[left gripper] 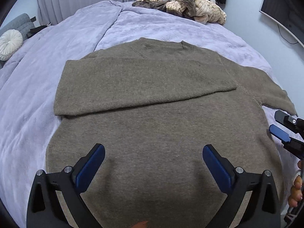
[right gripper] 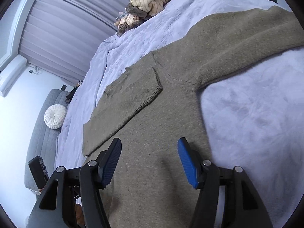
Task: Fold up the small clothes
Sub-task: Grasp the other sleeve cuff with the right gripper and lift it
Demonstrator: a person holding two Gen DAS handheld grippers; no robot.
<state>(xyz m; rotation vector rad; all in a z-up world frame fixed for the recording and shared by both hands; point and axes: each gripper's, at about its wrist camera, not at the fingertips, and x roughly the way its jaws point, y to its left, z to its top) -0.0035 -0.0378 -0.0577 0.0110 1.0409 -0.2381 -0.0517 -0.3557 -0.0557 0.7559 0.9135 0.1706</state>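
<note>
The olive-brown knitted sweater (left gripper: 152, 133) lies flat on the lavender fleece bedspread (left gripper: 28, 114), hem nearest the near edge of the bed and ribbed collar pointing toward the far edge, so its long axis runs near to far. The left gripper (left gripper: 153, 157) hovers over the hem, fingers spread wide and holding nothing. The right gripper (right gripper: 149, 152), fingers likewise apart, hangs above the hem's right side. One sleeve is folded across the chest; the other stretches rightward. At the far edge sits a heap of cream striped clothes (left gripper: 199, 7).
</note>
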